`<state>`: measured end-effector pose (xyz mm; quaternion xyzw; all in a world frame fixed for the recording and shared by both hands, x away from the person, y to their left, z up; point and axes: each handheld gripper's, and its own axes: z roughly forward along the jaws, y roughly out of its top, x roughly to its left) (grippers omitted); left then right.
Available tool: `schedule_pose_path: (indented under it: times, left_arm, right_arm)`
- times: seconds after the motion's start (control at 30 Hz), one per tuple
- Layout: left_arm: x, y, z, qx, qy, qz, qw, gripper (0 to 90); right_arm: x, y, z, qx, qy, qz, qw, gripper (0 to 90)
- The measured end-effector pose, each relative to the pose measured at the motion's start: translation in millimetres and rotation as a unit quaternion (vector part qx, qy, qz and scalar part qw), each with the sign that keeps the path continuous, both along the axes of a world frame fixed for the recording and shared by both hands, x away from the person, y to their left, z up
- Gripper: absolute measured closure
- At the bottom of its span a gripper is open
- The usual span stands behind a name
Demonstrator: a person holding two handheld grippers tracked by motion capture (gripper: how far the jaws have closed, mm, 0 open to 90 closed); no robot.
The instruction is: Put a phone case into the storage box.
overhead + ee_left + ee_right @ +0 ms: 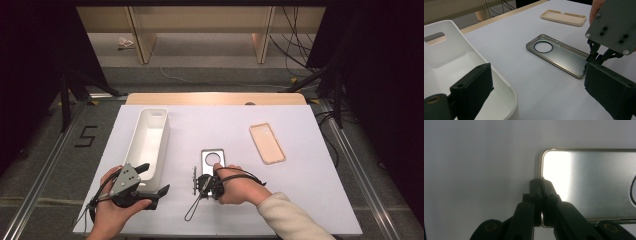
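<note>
Right claw [541, 195] closed on the near short edge of the grey phone case [214, 160]; jaws pinched together over the rim, one inside the lip and one outside, as seen in the right gripper view. Rim grip presumably chosen because the case lies flat and offers nothing else to pinch. Case resting on the white tabletop [200, 125], mid-front, open side up, round camera cutout at the far end. No lift visible; still flat on the surface in the left gripper view [560, 56].

Left claw [536, 97] open, jaws spread wide, nothing between them. Held at the near end of the white bin [148, 142], one jaw over the bin's inside, the other out over the tabletop; touching or not, cannot tell. Likely waiting there to steady the bin, or simply parked clear of the right hand's work.

Bin: long, narrow, empty, set lengthwise on the left of the tabletop, near the grey case but apart from it. Probable destination, judging by the short sideways carry.

Beige phone case [267, 143] further right and further back, well apart from both claws, open side up, untouched.

Judged step: grasp made, lift pending. Risk: thin rim slipping out of a corner-side pinch once the case tilts.
</note>
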<state>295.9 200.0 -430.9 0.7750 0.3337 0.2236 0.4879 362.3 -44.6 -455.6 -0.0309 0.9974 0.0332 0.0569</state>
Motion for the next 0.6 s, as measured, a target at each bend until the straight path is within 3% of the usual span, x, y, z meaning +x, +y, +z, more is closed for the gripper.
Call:
schedule_pose_path:
  times: [0.3,0.6]
  left_arm:
    - [-0.1,0.1,0.1,-0.001,0.0,0.0,1.0,7.6]
    - [-0.2,0.0,0.2,-0.001,-0.001,0.001,1.0,7.7]
  right_arm:
    - [0.7,-2.0,9.3,0.008,-0.006,-0.004,0.9999,89.1]
    - [-0.1,-7.6,21.5,0.044,-0.044,-0.007,0.998,89.4]
